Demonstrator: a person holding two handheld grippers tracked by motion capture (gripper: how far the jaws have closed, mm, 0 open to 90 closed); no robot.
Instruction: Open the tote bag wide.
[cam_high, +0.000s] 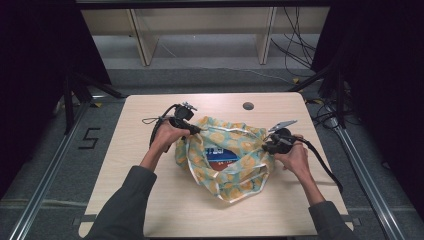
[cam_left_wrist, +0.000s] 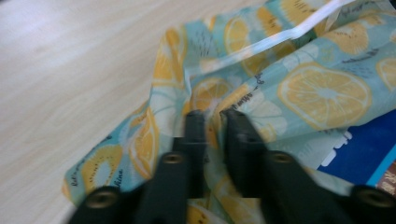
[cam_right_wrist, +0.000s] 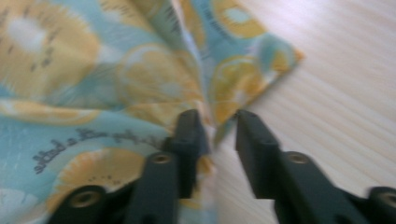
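A citrus-print cloth bag (cam_high: 227, 160) lies crumpled near the middle of the wooden table (cam_high: 150, 200), its mouth facing up with a blue packet (cam_high: 222, 156) inside. The left gripper (cam_left_wrist: 215, 116) sits at the bag's left rim, its jaws narrow with a fold of cloth pinched between them. The right gripper (cam_right_wrist: 219, 119) sits at the opposite rim, its jaws a little apart beside a cloth edge, the left pad touching it, so the bag stretches lengthwise between both hands.
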